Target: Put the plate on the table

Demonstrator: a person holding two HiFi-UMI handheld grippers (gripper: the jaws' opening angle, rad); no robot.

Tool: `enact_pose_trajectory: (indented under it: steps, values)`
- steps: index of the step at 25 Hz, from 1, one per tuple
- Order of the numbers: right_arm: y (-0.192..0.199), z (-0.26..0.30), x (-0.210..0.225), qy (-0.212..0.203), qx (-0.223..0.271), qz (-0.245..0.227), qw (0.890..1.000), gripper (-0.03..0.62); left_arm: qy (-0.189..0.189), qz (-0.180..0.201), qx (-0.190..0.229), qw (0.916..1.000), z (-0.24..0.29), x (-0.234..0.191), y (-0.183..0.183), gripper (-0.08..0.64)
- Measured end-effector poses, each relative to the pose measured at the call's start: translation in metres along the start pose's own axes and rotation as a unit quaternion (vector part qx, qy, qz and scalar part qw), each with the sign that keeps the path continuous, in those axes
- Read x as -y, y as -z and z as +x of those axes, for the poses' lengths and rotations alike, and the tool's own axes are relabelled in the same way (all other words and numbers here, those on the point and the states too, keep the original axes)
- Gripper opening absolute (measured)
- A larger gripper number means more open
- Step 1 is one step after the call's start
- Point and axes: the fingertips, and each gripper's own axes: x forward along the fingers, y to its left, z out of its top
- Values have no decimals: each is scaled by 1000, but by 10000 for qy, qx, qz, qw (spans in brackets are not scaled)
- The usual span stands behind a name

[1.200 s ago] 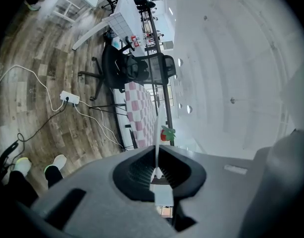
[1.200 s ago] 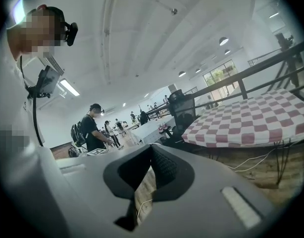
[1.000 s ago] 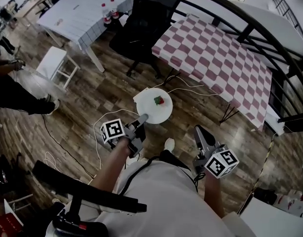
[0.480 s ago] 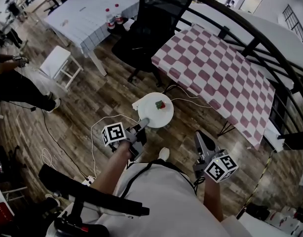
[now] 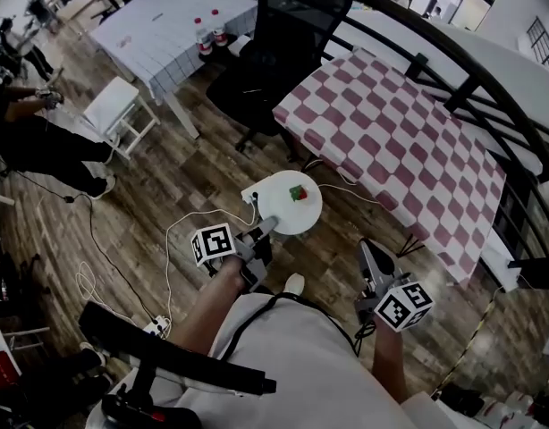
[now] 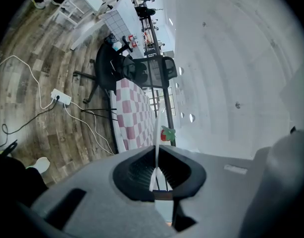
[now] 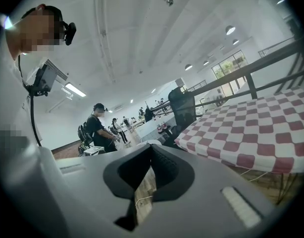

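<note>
A white plate (image 5: pixel 288 211) with a small red and green toy fruit (image 5: pixel 298 193) on it hangs level above the wood floor. My left gripper (image 5: pixel 265 228) is shut on the plate's near rim. In the left gripper view the plate (image 6: pixel 156 133) shows edge-on as a thin white line between the jaws of that gripper (image 6: pixel 156 155), with the fruit (image 6: pixel 167 133) just beyond. The pink-and-white checked table (image 5: pixel 400 132) stands ahead to the right. At the lower right my right gripper (image 5: pixel 368 256) is shut and holds nothing; the right gripper (image 7: pixel 151 148) points toward the checked table (image 7: pixel 251 128).
A black office chair (image 5: pixel 274 52) stands beyond the plate, left of the checked table. A white table with bottles (image 5: pixel 163 25) and a white stool (image 5: pixel 118 105) are at the far left. Cables (image 5: pixel 181 231) cross the floor. A black railing (image 5: pixel 476 92) runs behind the table. A person (image 5: pixel 42 146) stands at left.
Both grippers and the held plate have advanced over the floor toward the checked table, which now sits nearer. The grip on the plate is unchanged.
</note>
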Motion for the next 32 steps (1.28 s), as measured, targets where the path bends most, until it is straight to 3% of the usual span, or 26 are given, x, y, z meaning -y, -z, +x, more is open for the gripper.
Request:
enact_pose_trajectory:
  steps: [5,23,32]
  values:
    - [-11,5,36,-107,-20,-11,9999,8,-68,-3,98,9999,31,0,2,21]
    - [-14,6,42,-64,-57,70,9999,8,-104,-35,-39,9999,45,2,6,22]
    - [-26,21,59,151,29,131,9998,8,-44,4,-267,9996,75,5,-17,21]
